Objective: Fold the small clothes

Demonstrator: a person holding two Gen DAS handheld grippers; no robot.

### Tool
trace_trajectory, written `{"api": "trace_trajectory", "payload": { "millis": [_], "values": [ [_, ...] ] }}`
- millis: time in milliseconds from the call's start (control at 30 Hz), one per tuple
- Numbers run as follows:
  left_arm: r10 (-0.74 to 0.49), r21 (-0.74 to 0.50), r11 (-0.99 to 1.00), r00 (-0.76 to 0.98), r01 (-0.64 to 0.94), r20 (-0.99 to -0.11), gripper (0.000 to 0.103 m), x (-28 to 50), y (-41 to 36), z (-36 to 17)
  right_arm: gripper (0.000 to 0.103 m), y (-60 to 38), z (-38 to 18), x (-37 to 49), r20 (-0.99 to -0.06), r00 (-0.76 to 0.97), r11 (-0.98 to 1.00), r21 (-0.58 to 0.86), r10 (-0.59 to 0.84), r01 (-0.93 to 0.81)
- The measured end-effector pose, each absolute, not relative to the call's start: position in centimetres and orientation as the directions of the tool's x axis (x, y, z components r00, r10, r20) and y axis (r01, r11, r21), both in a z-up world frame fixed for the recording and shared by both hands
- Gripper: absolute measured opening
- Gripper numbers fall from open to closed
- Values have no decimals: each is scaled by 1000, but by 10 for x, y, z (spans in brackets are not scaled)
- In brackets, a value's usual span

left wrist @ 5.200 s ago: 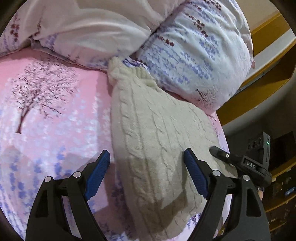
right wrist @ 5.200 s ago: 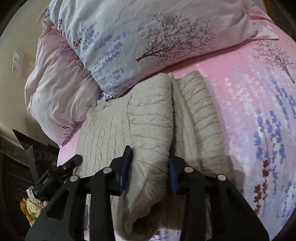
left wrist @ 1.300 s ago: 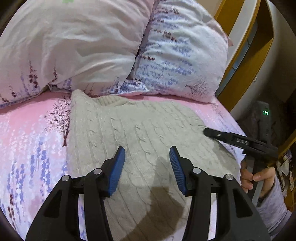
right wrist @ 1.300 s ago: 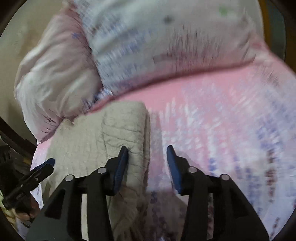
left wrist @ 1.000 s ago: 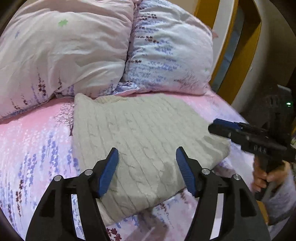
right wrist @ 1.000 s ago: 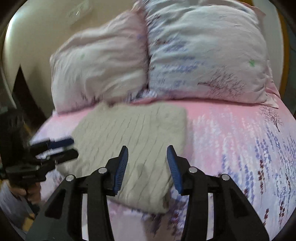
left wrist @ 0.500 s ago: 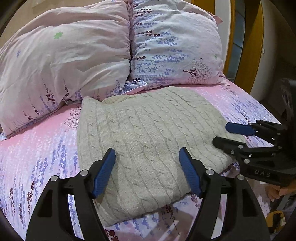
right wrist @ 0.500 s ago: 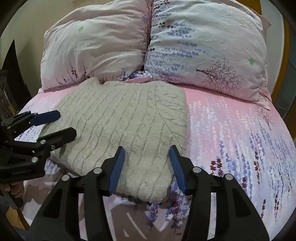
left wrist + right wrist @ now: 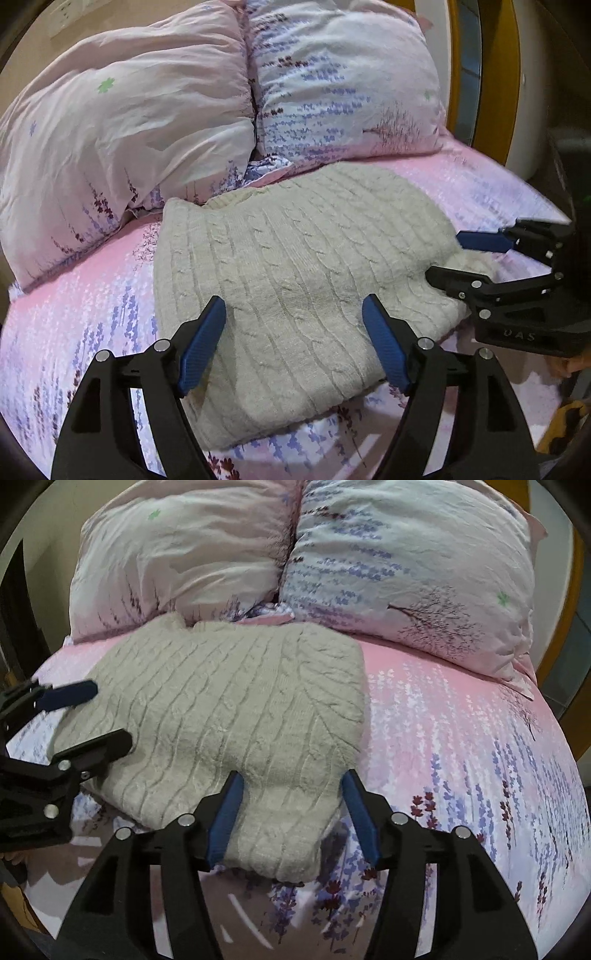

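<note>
A beige cable-knit sweater (image 9: 295,258) lies folded in a flat rectangle on the pink flowered bed sheet (image 9: 74,295), just below the pillows. My left gripper (image 9: 295,343) hovers over the sweater's near edge; its jaws are opening and its blue pads press on nothing. In the right wrist view the sweater (image 9: 229,701) fills the middle. My right gripper (image 9: 293,808) hangs over its near right corner, jaws opening, with knit seen between the fingers but not pinched. Each gripper shows in the other's view: the right gripper (image 9: 448,257) and the left gripper (image 9: 107,714) at the sweater's sides.
Two flowered pillows (image 9: 129,110) (image 9: 343,81) lean side by side behind the sweater. A yellow wooden frame (image 9: 491,92) stands at the bed's right. Bare sheet (image 9: 461,738) stretches to the right of the sweater. A person's hand (image 9: 569,365) holds the right gripper.
The right gripper has let go of the sweater's fold. Both grippers have drawn back toward the bed's near edge and their jaws have widened. The sweater now lies flat and folded.
</note>
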State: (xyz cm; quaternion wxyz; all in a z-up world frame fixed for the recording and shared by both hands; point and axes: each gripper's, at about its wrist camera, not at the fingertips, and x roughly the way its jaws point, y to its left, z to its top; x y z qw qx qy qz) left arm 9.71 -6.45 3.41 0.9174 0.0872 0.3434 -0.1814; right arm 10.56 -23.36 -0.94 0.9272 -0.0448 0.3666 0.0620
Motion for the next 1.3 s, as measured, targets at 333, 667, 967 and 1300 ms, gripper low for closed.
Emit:
{"api": "trace_trajectory", "payload": {
  "millis": [333,667,967,1300],
  "values": [
    [-158,-51,985,726,167,-669,102,66,17,38,101,-265,4,62,-655,756,998,50,11,29],
    [-130,-71,991,658,116,-741,102,46,20,14,101,-228,-16,40,-682,730,998,68,50,-5],
    [-117,-61,992,589,115,-800,102,56,5,-10,101,-206,-40,45,-743,670,1000,10,13,-9],
    [-64,-1,995,601,105,-796,102,61,-1,-17,101,-200,-44,45,-732,682,1000,-4,-12,13]
  ]
}}
